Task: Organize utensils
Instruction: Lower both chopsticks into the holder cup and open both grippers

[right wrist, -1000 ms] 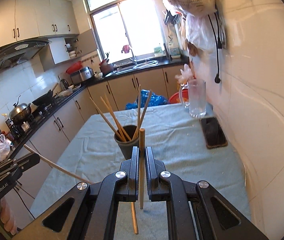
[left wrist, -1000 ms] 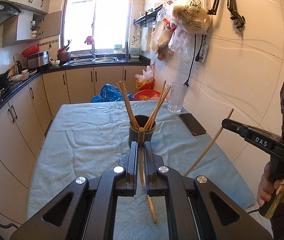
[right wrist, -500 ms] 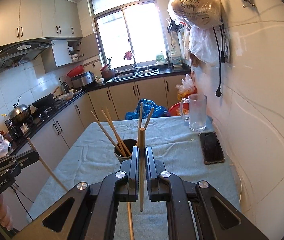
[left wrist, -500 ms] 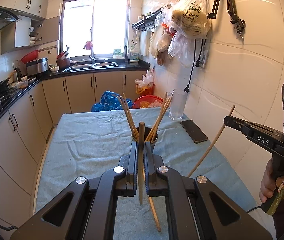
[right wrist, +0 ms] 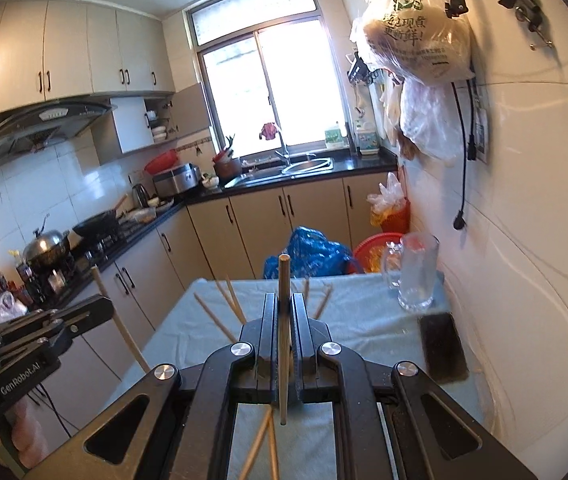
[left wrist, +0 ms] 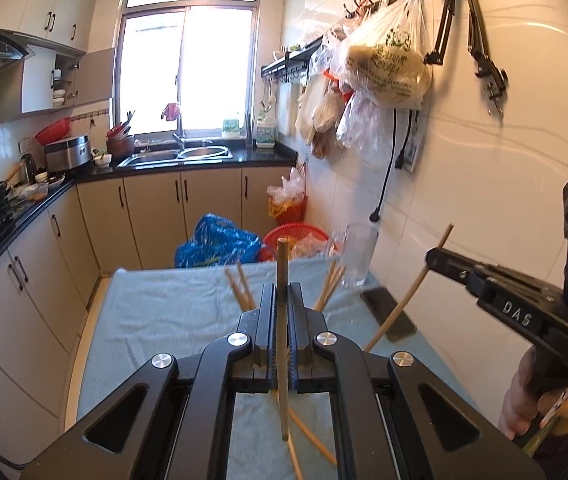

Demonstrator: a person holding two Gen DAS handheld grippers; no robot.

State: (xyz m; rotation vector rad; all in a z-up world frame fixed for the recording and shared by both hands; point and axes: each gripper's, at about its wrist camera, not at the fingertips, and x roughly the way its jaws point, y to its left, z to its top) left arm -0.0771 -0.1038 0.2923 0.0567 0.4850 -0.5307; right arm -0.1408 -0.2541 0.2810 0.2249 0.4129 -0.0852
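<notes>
Both grippers rise and tilt back compared with a second ago: the cup, in plain view at the centre of each wrist view then, is now hidden behind the jaws, and only the tops of its chopsticks [left wrist: 240,286] show above them. The left gripper [left wrist: 283,300] is clamped on one chopstick [left wrist: 282,344], held near-vertical, its top end clear above the jaws and its lower end hanging over the towel-covered counter [left wrist: 156,312]. The right gripper [right wrist: 284,312] is likewise closed on a second chopstick [right wrist: 283,344], also upright. In the left wrist view the right gripper appears at the right edge with its stick slanting down toward the counter; in the right wrist view the left gripper appears at lower left with its stick slanting likewise.

Loose chopsticks [right wrist: 260,444] lie on the towel below the jaws in both views. A glass mug [right wrist: 418,272] and a phone [right wrist: 442,346] sit near the wall, apart from the work.

Judgement: each stick is lifted and carried, not yet delivered. The likely next step is to lower each stick, tip down, into the cup. The cup's hidden rim makes alignment the main risk, and more sticks remain on the counter.
</notes>
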